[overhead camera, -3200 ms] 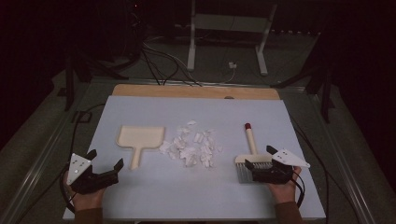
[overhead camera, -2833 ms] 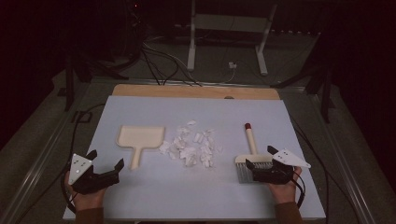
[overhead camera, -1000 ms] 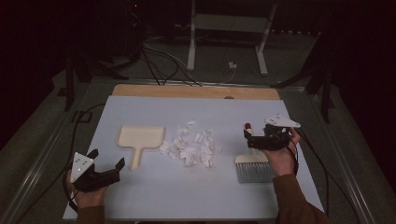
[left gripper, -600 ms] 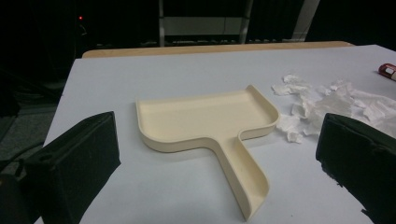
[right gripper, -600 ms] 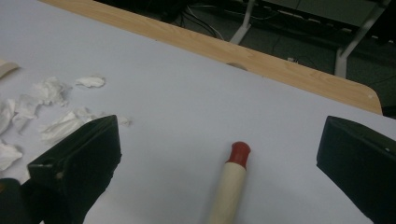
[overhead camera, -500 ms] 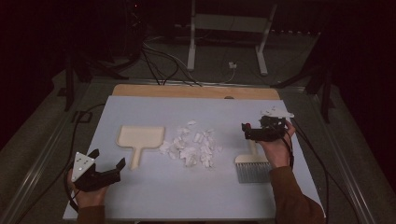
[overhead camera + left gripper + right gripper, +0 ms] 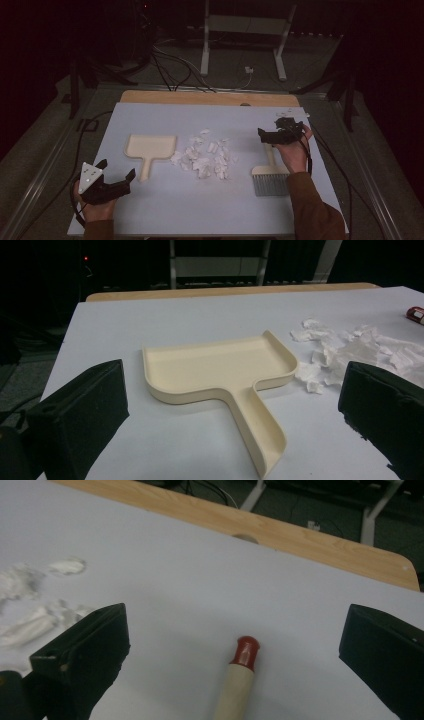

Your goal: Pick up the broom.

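A brush (image 7: 270, 176) with grey bristles and a pale wooden handle lies on the right of the white mat (image 7: 200, 215). My right gripper (image 7: 268, 131) hovers open over the far end of the handle. In the right gripper view the handle's red tip (image 7: 246, 651) lies between the wide-apart jaws of the right gripper (image 7: 235, 640). A cream dustpan (image 7: 150, 148) lies at the left, its handle toward me. A pile of white paper scraps (image 7: 205, 157) sits in the middle. My left gripper (image 7: 117, 171) is open near the front left, facing the dustpan (image 7: 220, 367).
The mat lies on a wooden tabletop whose bare far edge (image 7: 210, 97) shows behind it. Cables (image 7: 170, 70) and a metal stand (image 7: 240, 30) are on the floor beyond. The scraps (image 7: 360, 350) spread just right of the dustpan.
My right gripper has moved away from the brush head near the front and up along the handle to its far red end. The left gripper has stayed where it was.
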